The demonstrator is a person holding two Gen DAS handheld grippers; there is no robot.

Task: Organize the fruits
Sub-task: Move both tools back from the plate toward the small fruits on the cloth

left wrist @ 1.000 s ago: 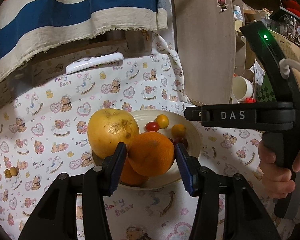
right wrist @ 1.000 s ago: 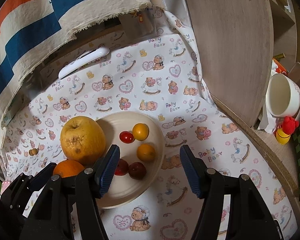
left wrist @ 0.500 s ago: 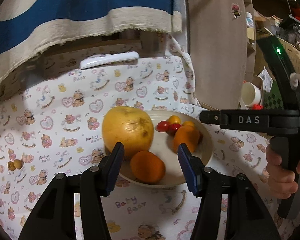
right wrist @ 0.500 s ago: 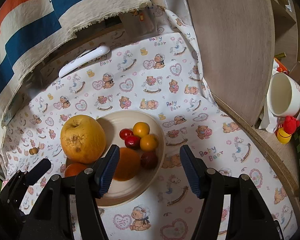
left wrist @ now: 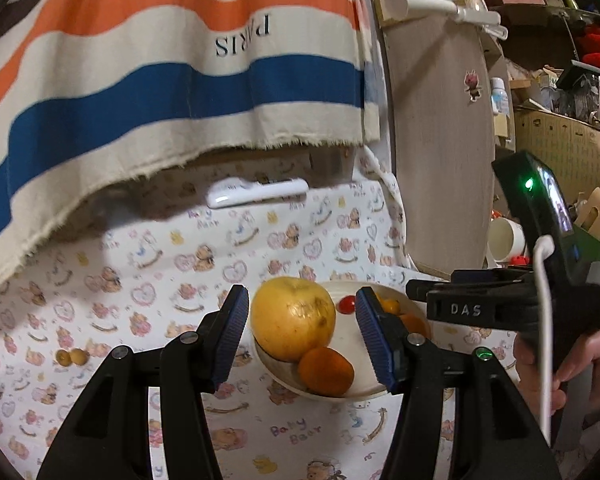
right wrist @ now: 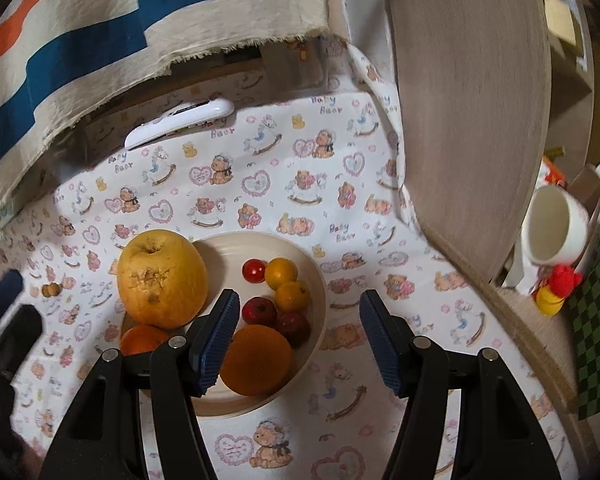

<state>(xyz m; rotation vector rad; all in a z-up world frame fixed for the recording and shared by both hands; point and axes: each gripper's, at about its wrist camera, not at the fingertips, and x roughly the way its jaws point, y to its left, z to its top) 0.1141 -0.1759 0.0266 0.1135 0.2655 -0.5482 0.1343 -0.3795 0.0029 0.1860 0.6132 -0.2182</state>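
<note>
A cream bowl (right wrist: 316, 280) on the bear-print cloth holds a large yellow fruit (right wrist: 162, 278), a big orange (right wrist: 256, 360), a second orange (right wrist: 144, 338) by the left rim, small red fruits (right wrist: 260, 310) and small yellow-orange ones (right wrist: 281, 272). My right gripper (right wrist: 297, 308) hovers open over the bowl's near right side with nothing between its fingers. My left gripper (left wrist: 299, 304) is open and empty, back from the bowl (left wrist: 364, 384), with the yellow fruit (left wrist: 292, 316) and an orange (left wrist: 326, 372) seen beyond it. Two tiny brown fruits (left wrist: 70, 357) lie on the cloth at the left.
A white remote-like device (right wrist: 180, 122) lies at the back under a hanging striped cloth (left wrist: 140, 80). A round wooden board (right wrist: 468, 100) leans at the right. Beyond it stand a white mug (right wrist: 552, 224) and a red-and-yellow toy (right wrist: 556, 288). A hand (left wrist: 540, 364) holds the right gripper's body (left wrist: 476, 308).
The orange that was between my left fingers now lies in the bowl. My left gripper has drawn back and up from the bowl. The right gripper has barely moved.
</note>
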